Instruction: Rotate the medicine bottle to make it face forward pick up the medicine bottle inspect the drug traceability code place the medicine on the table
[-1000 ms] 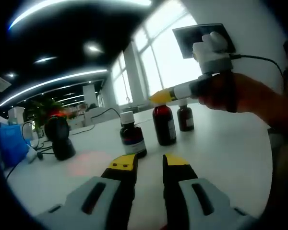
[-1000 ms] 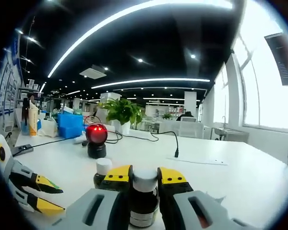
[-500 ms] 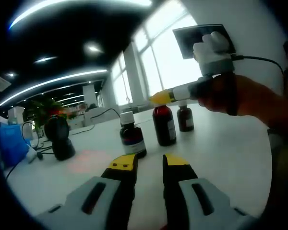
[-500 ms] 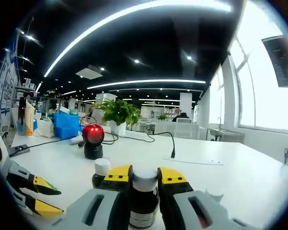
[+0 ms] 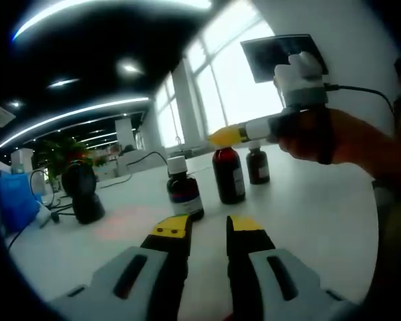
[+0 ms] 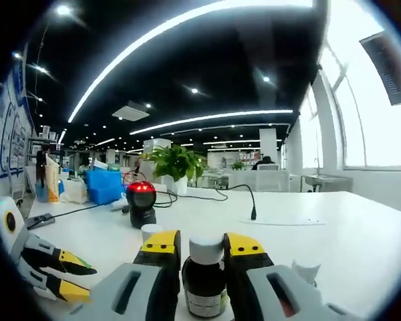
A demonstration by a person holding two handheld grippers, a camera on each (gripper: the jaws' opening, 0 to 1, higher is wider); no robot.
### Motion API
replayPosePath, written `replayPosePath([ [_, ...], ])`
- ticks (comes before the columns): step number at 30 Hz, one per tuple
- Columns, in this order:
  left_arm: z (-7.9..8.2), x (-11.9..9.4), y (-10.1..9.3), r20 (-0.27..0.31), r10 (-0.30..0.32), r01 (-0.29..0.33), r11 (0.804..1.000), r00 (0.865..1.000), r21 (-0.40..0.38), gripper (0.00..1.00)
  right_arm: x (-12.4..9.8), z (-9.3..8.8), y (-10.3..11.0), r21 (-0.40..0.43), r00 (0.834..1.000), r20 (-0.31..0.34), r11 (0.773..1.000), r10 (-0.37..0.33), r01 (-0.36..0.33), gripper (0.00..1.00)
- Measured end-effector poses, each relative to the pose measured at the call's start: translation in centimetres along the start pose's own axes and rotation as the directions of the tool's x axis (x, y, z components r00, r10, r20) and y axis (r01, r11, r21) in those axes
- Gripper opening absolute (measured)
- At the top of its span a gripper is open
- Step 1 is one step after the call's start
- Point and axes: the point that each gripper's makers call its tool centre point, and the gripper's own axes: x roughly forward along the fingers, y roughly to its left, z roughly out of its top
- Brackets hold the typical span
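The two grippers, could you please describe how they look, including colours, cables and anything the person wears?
The left gripper has pale grey bodies with dark slots and black jaws capped in yellow. The right gripper is built the same; in the left gripper view it shows a white top block, a black cable behind, and a dark strap across the person's hand.

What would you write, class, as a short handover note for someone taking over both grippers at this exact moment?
Right gripper: shut on a medicine bottle, white cap between its jaws; whether it is off the white table cannot be told.
Left gripper: open, holding nothing, low over the table.
Three medicine bottles stand in a row ahead of the left gripper: near, middle, far. The scanner, red light on, stands beyond them.
Done: bottle gripped.
Left: lift it, show its traceability code to the scanner, set it back on the table.
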Motion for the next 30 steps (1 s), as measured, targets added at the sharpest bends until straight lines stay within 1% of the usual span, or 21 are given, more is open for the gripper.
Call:
replayPosePath([
  [6, 0.0, 0.0, 0.1, -0.001, 0.002, -0.002, 1.000, 1.000, 0.001, 0.14, -0.1, 0.1, 0.2, -0.020, 1.000, -0.001, 0.999, 0.031, -0.031, 0.23],
  [8, 0.0, 0.0, 0.0, -0.001, 0.002, -0.002, 1.000, 1.000, 0.002, 0.13, -0.1, 0.1, 0.4, -0.042, 0.999, -0.006, 0.998, 0.053, -0.053, 0.23],
  [9, 0.0, 0.0, 0.0, -0.002, 0.002, -0.002, 1.000, 1.000, 0.003, 0.14, 0.0, 0.1, 0.5, -0.074, 0.997, -0.016, 0.994, 0.075, -0.076, 0.24],
  [12, 0.0, 0.0, 0.0, -0.002, 0.002, -0.002, 1.000, 1.000, 0.003, 0.14, 0.1, 0.0, 0.3, -0.094, 0.995, -0.026, 0.990, 0.099, -0.101, 0.23],
  [17, -0.1, 0.0, 0.0, -0.002, 0.002, -0.002, 1.000, 1.000, 0.003, 0.14, 0.1, 0.3, -0.1, -0.081, 0.990, -0.026, 0.987, 0.138, -0.140, 0.22],
  [19, -0.1, 0.0, 0.0, -0.003, 0.003, -0.003, 1.000, 1.000, 0.004, 0.14, 0.1, 0.5, -0.1, -0.062, 0.986, -0.022, 0.984, 0.165, -0.166, 0.22],
  [21, -0.1, 0.0, 0.0, -0.004, 0.003, -0.003, 1.000, 1.000, 0.005, 0.14, 0.1, 0.5, -0.1, -0.060, 0.983, -0.022, 0.981, 0.184, -0.185, 0.22],
  [24, -0.1, 0.1, 0.0, -0.004, 0.003, -0.003, 1.000, 1.000, 0.006, 0.13, 0.2, 0.4, -0.4, -0.067, 0.981, -0.025, 0.979, 0.193, -0.195, 0.22],
  [26, -0.1, 0.0, 0.0, -0.004, 0.003, -0.003, 1.000, 1.000, 0.006, 0.14, 0.3, 0.3, -0.6, -0.058, 0.980, -0.026, 0.978, 0.198, -0.199, 0.22],
  [30, -0.1, 0.1, 0.0, -0.004, 0.003, -0.003, 1.000, 1.000, 0.007, 0.14, 0.5, 0.2, -0.5, -0.031, 0.973, -0.032, 0.973, 0.230, -0.231, 0.22],
])
